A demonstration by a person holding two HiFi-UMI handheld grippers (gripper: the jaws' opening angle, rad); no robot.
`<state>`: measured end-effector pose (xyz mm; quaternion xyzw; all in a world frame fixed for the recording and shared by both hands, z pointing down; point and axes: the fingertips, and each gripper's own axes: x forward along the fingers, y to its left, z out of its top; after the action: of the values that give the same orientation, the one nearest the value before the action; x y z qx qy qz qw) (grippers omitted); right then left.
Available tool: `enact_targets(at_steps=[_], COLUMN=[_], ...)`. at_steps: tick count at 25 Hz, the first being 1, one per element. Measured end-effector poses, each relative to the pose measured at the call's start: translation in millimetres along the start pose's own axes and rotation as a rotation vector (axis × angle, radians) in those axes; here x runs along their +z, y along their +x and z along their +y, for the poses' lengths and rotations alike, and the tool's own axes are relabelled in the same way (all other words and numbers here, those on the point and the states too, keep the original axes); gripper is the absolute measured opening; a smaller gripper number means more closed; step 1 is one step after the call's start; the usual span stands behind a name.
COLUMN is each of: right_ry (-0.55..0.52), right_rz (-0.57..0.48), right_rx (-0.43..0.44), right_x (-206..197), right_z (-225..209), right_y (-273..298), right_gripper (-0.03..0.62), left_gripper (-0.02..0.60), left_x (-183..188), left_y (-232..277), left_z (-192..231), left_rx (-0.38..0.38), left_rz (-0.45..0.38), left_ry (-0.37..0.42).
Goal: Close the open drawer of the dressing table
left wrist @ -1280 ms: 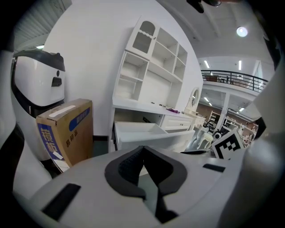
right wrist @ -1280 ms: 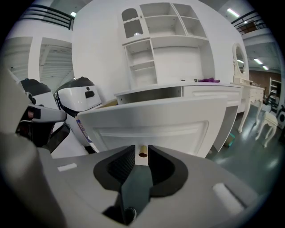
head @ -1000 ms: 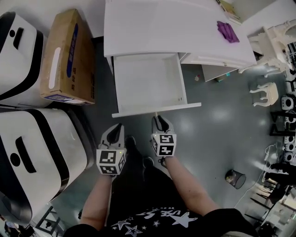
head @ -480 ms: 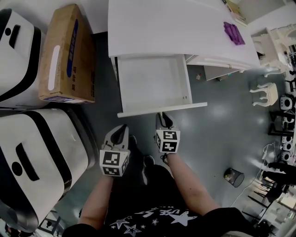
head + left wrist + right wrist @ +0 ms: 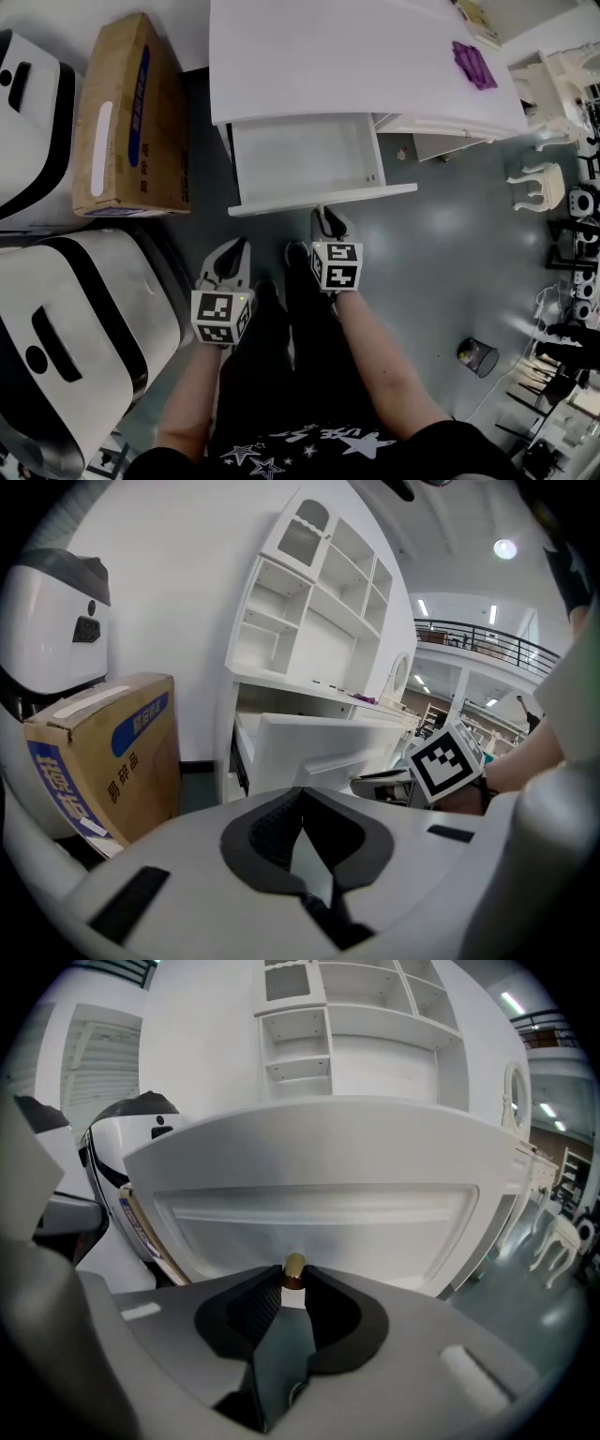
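The white dressing table (image 5: 328, 56) has its left drawer (image 5: 305, 164) pulled partly out, empty inside. My right gripper (image 5: 325, 217) is at the middle of the drawer front (image 5: 319, 1213). Its jaws have just been opening a little, and the small brass knob (image 5: 293, 1265) sits between the tips with the pads against it. My left gripper (image 5: 239, 246) hangs lower left of the drawer, off its corner, touching nothing. Its tips meet, empty (image 5: 302, 794). From the left gripper view the drawer (image 5: 309, 742) shows side-on.
A cardboard box (image 5: 117, 122) lies left of the table, with large white-and-black machines (image 5: 75, 319) beside and below it. A purple object (image 5: 473, 64) rests on the tabletop at right. White chairs (image 5: 539, 183) and a small bin (image 5: 476, 356) stand on the grey floor at right.
The drawer has slid partway into the table, and less of its inside shows. My right gripper moved forward with the drawer front. The left gripper also moved forward a little.
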<state>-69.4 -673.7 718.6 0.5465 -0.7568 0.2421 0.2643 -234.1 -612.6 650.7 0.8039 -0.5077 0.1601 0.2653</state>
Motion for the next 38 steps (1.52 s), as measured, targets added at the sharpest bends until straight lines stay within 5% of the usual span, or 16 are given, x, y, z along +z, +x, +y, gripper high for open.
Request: enact_targets(at_steps=[7,23,38], right_ry=[0.028,-0.005,-0.052], right_rz=[-0.054,-0.062,-0.053], right_rx=[0.040,0.187,0.255], right_x=[26,72,98], right_z=[-6,-11,-12], right_y=[24,77,110], right_gripper=[0.078,0.087,0.094], left_gripper=[0.009,0.009,0.009], left_x=[21,71,83], left_y=[31,81,114], left_z=[-5,22,16], left_rx=[-0.004,0.151,0.173], left_rz=[-0.021,-0.046,-0.031], left_ry=[-0.012,-0.047,-0.057])
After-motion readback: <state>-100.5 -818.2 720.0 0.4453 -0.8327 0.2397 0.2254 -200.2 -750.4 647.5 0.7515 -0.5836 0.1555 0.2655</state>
